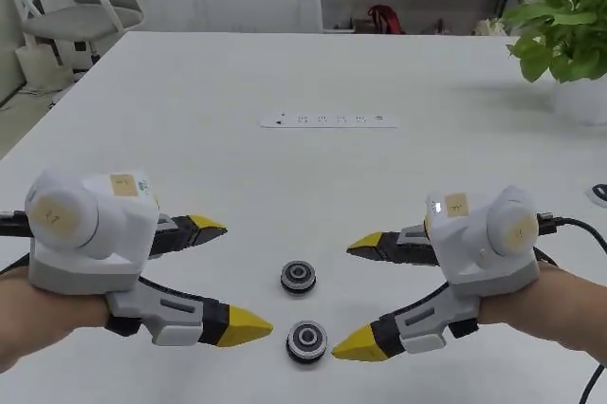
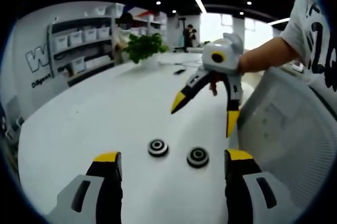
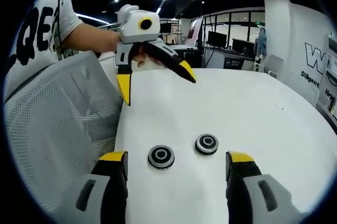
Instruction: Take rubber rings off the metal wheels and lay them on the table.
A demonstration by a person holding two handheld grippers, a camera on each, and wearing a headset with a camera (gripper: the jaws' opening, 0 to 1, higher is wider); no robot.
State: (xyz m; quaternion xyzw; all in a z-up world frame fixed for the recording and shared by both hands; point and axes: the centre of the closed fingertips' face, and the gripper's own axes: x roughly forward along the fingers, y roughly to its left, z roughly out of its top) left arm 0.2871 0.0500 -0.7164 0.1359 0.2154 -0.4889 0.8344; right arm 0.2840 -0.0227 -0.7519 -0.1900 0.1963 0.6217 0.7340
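Wheels, 2 small metal ones, far wheel and near wheel, lie on the table between my left gripper and right gripper, both gaping wide, holding nothing. Black rubber rings I judge soft and stretchy; I'd pinch the outer edge while pinning the hub.

right gripper spread | two wheels on table | left gripper spread
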